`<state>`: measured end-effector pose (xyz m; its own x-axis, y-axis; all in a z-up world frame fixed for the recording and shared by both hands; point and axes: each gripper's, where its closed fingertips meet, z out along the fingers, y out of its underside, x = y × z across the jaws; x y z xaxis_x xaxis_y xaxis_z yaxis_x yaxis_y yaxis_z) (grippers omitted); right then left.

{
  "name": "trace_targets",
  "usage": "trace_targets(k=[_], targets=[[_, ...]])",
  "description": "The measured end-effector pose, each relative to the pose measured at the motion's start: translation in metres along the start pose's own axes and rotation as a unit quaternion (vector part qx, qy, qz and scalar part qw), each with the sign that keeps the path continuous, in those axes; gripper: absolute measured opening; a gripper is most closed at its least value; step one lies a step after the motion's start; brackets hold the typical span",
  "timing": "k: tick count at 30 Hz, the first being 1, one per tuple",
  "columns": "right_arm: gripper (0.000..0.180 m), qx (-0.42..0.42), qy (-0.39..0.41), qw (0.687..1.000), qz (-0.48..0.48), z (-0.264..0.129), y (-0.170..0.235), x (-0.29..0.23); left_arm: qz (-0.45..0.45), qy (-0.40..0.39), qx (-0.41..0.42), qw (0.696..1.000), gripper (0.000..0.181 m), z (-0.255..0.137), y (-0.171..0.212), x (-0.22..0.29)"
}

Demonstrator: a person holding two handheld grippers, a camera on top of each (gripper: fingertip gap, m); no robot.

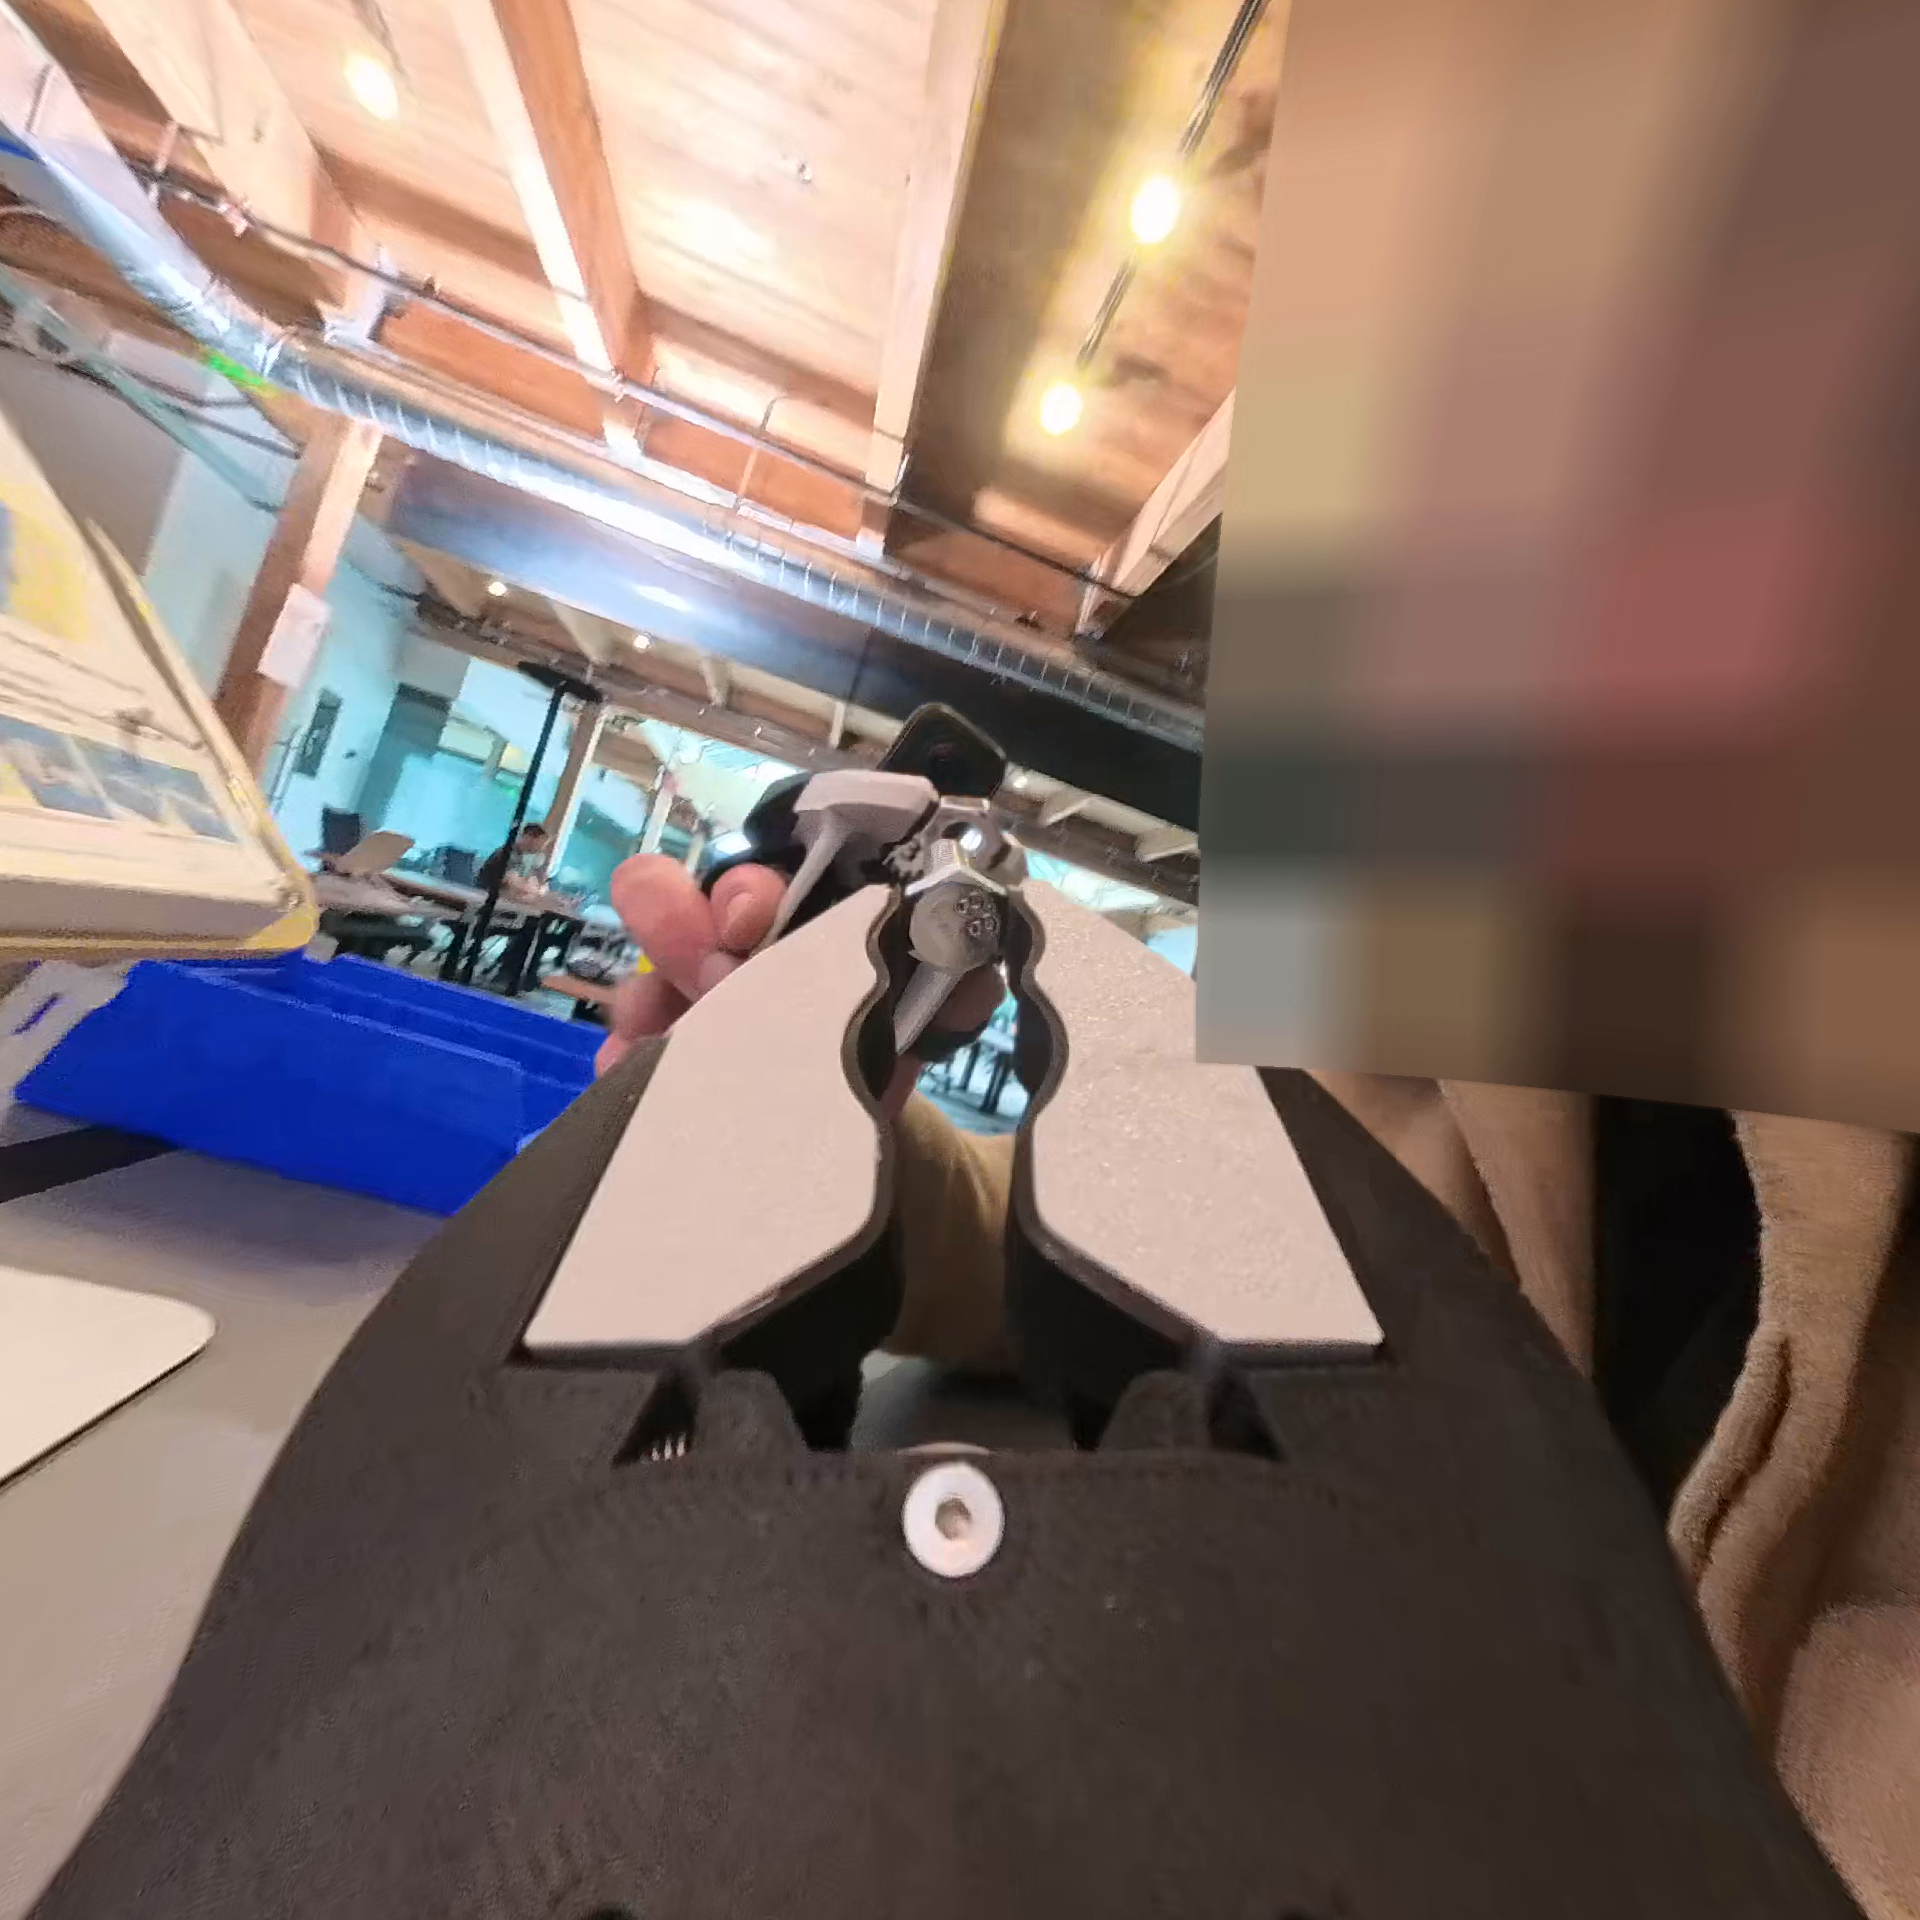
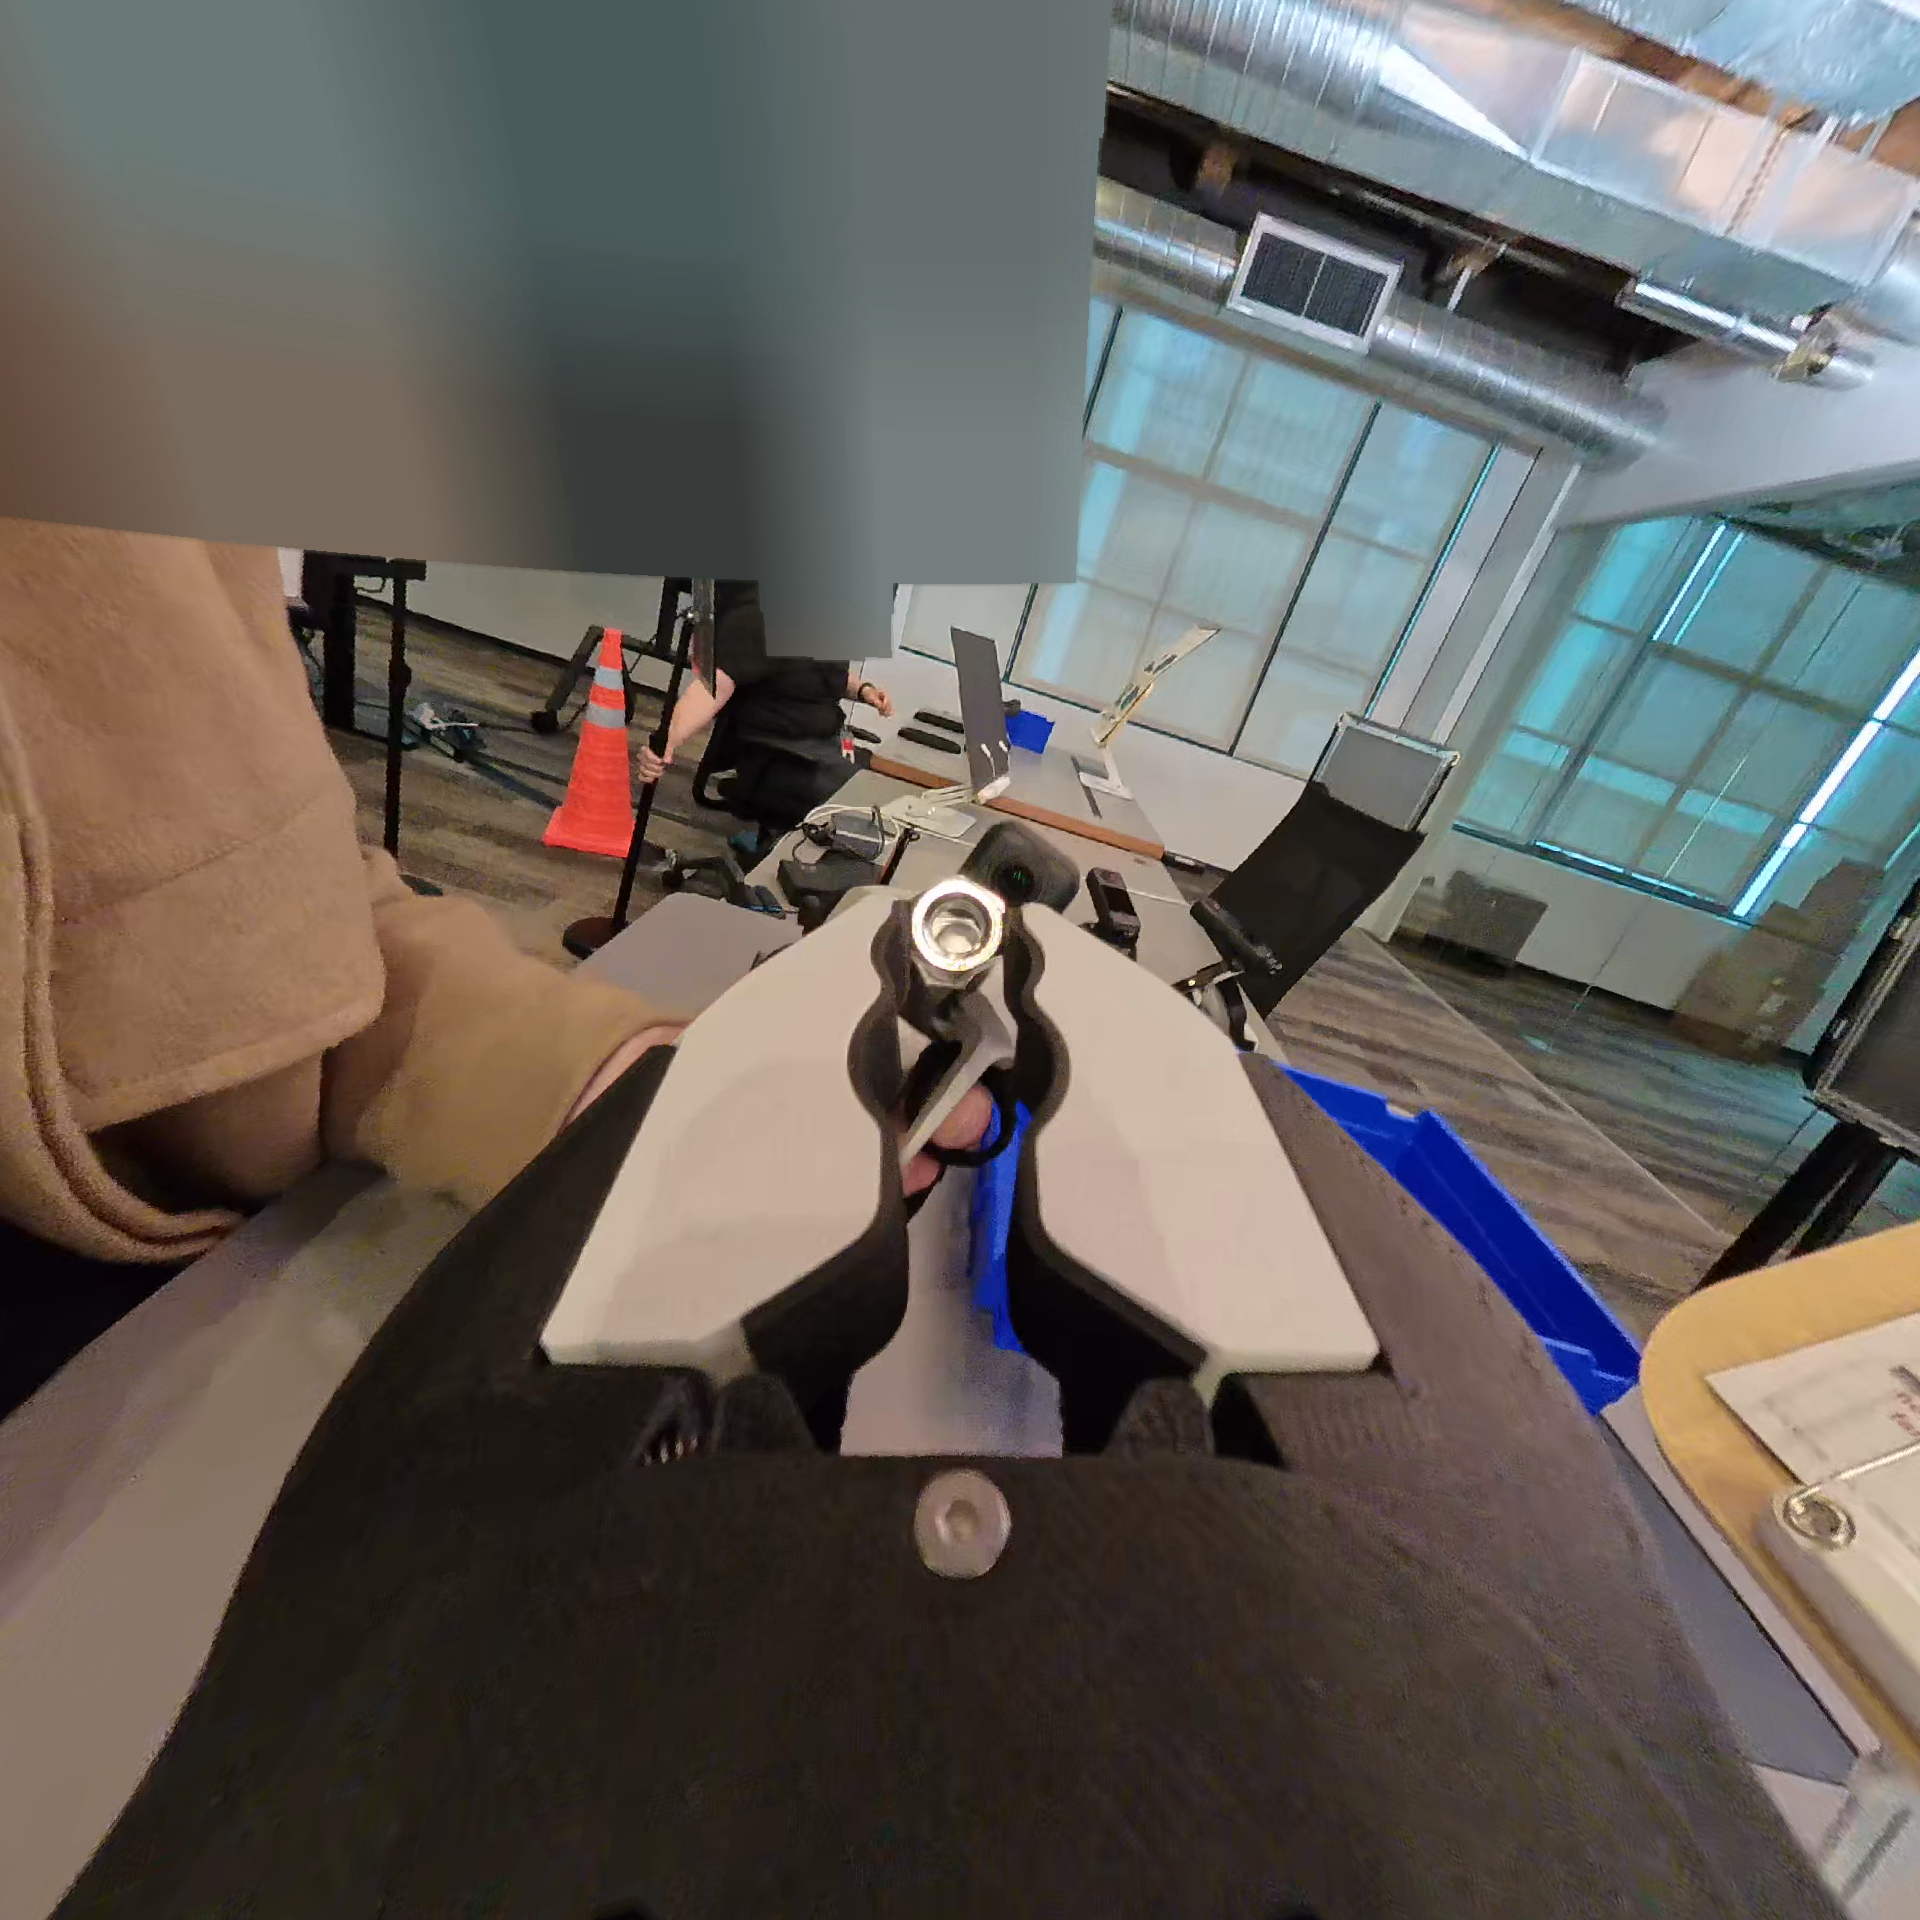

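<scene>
My left gripper (image 1: 958, 925) is shut on the hex head of a silver bolt (image 1: 961, 920), held up in the air above the grey table (image 1: 156, 1507). Just beyond the bolt is a silver nut (image 1: 975, 836), with the white fingers (image 1: 862, 800) of the other gripper and a hand (image 1: 686, 935) behind it. My right gripper (image 2: 956, 935) is shut on a silver hex nut (image 2: 956, 928), seen end-on through its bore. A white finger (image 2: 961, 1075) of the left gripper shows behind it. The two grippers face each other tip to tip. I cannot tell whether bolt and nut are engaged.
A blue bin (image 1: 312, 1070) sits on the table and also shows in the right wrist view (image 2: 1455, 1195). A stand with printed sheets (image 1: 104, 748) is at the left. The person's tan sleeve (image 2: 208, 831) is close by. Farther off are an orange cone (image 2: 597, 758), a black chair (image 2: 1309, 894) and a seated person (image 2: 779, 717). The gap from one gripper's tips to the other's is roughly 4 cm.
</scene>
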<state>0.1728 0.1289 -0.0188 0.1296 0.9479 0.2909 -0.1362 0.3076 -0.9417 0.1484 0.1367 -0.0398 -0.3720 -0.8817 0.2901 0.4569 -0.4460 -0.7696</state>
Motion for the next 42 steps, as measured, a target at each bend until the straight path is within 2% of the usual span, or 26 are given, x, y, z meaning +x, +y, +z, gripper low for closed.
trace_targets(k=[7,20,31,42], targets=[[0.017,0.009,-0.01,1.0,-0.008,0.006,-0.001,-0.004,-0.028,0.053,0.044,0.997,0.017,0.007,-0.002,0.013],[0.017,-0.002,-0.013,1.0,-0.024,0.006,0.001,-0.005,-0.046,0.045,0.036,0.997,0.017,0.008,0.004,0.007],[0.017,0.043,-0.005,0.997,0.063,0.009,0.007,0.001,0.048,-0.014,0.01,0.999,0.017,0.003,-0.001,0.004],[0.017,0.098,-0.01,0.985,0.145,0.009,0.005,0.005,0.153,-0.076,-0.018,0.985,0.017,0.006,-0.003,0.004]])
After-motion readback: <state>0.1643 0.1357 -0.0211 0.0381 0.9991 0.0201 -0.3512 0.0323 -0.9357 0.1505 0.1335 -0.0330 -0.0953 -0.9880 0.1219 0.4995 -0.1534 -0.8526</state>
